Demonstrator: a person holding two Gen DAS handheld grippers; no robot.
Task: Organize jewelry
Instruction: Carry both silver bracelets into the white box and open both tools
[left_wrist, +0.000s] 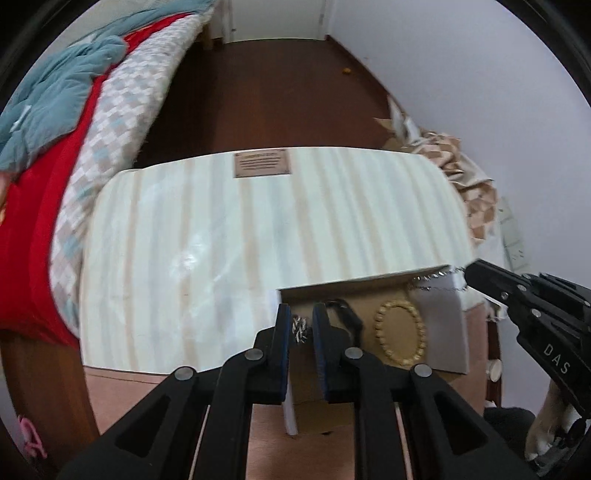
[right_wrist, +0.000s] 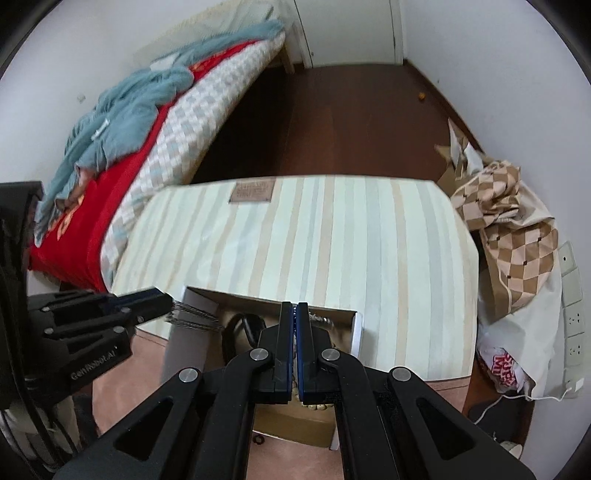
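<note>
An open cardboard jewelry box sits at the near edge of a striped tabletop. Inside lie a gold beaded bracelet and a black cord piece. A silver chain hangs stretched over the box. My left gripper is shut on one end of the chain over the box's left part. My right gripper is shut on the chain's other end at the box's far right corner. The chain also shows by the left gripper in the right wrist view.
A bed with a red blanket and checkered cover stands to the left. A checkered bag and wall sockets are at the right. Dark wood floor lies beyond the table. A brown label sits at the table's far edge.
</note>
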